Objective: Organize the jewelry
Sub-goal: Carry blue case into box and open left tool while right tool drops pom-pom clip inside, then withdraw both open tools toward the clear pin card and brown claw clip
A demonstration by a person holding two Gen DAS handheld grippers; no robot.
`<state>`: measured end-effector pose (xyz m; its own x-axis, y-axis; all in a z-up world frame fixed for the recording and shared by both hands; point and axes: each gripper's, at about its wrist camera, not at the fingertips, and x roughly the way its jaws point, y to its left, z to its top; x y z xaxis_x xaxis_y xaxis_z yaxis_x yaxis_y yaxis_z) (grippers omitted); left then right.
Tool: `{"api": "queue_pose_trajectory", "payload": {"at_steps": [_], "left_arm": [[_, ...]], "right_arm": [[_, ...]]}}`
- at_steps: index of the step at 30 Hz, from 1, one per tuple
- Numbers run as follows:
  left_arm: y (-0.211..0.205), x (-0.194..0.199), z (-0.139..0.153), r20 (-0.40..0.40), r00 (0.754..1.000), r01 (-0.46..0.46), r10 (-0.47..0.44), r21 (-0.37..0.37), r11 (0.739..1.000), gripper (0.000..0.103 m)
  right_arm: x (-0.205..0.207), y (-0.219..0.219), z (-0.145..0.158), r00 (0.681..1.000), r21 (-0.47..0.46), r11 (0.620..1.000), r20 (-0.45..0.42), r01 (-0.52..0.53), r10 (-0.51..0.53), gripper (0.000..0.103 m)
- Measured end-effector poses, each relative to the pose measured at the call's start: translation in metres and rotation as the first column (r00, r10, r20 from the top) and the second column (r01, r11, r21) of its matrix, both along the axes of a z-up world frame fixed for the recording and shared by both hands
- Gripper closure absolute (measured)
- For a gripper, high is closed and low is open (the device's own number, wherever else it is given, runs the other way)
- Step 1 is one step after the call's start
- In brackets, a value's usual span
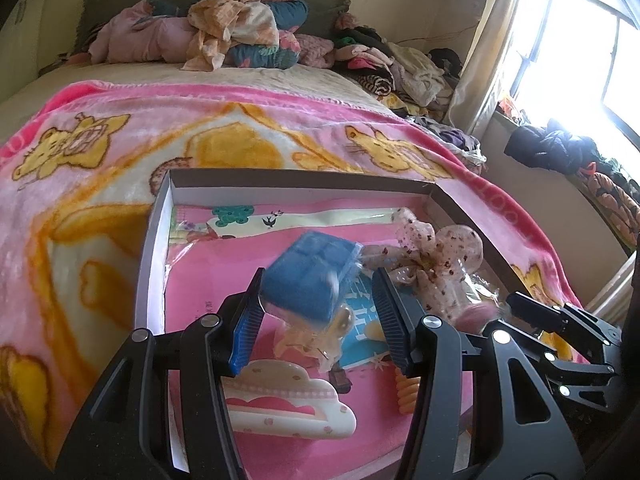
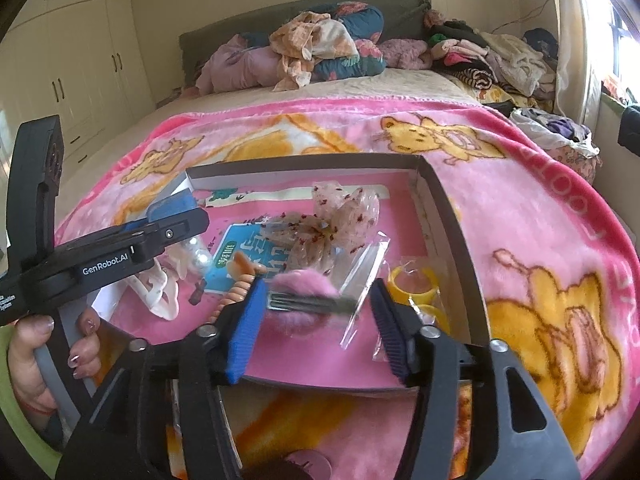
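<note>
A shallow cardboard box (image 1: pixel 154 232) lies on the bed and holds hair accessories and jewelry. My left gripper (image 1: pixel 318 300) is open over the box; a blue clip in a clear bag (image 1: pixel 310 276) sits between its fingers, blurred, touching neither pad clearly. A sheer spotted bow (image 1: pixel 436 258) lies to its right, a cream cloud clip (image 1: pixel 288 404) below. My right gripper (image 2: pixel 316 312) is open; a pink fluffy hair clip with a metal comb (image 2: pixel 306 300) sits between its fingers, blurred. The bow (image 2: pixel 340 216) and yellow rings in a bag (image 2: pixel 414 284) lie beyond.
The box's right wall (image 2: pixel 452 224) stands beside my right gripper. An orange coil tie (image 2: pixel 240 280) and a teal card (image 2: pixel 236 256) lie in the box. A pink cartoon blanket (image 1: pixel 100 160) covers the bed. Clothes (image 1: pixel 240 28) pile at the headboard. A window (image 1: pixel 580 60) is right.
</note>
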<state>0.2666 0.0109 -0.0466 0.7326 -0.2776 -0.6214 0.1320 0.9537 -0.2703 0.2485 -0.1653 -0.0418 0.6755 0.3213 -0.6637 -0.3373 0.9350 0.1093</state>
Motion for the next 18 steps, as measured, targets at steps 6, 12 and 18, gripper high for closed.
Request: {"api": "queue_pose_trajectory", "payload": {"at_steps": [6,12,18], "left_arm": [[-0.001,-0.001,0.001,0.002,1.0,-0.002,0.002,0.002,1.0,0.059],[-0.001,-0.004,0.005,0.007,1.0,-0.004,0.004,0.006,1.0,0.054],[0.0,-0.009,0.009,0.014,1.0,-0.006,0.006,0.011,1.0,0.047]], "right_arm": [[-0.008,-0.005,0.004,1.0,0.014,1.0,0.015,0.009,-0.009,0.041],[-0.016,-0.012,0.008,0.999,0.031,0.999,0.023,0.026,-0.026,0.036],[-0.027,-0.019,0.012,0.998,0.052,0.998,0.029,0.046,-0.047,0.033]]}}
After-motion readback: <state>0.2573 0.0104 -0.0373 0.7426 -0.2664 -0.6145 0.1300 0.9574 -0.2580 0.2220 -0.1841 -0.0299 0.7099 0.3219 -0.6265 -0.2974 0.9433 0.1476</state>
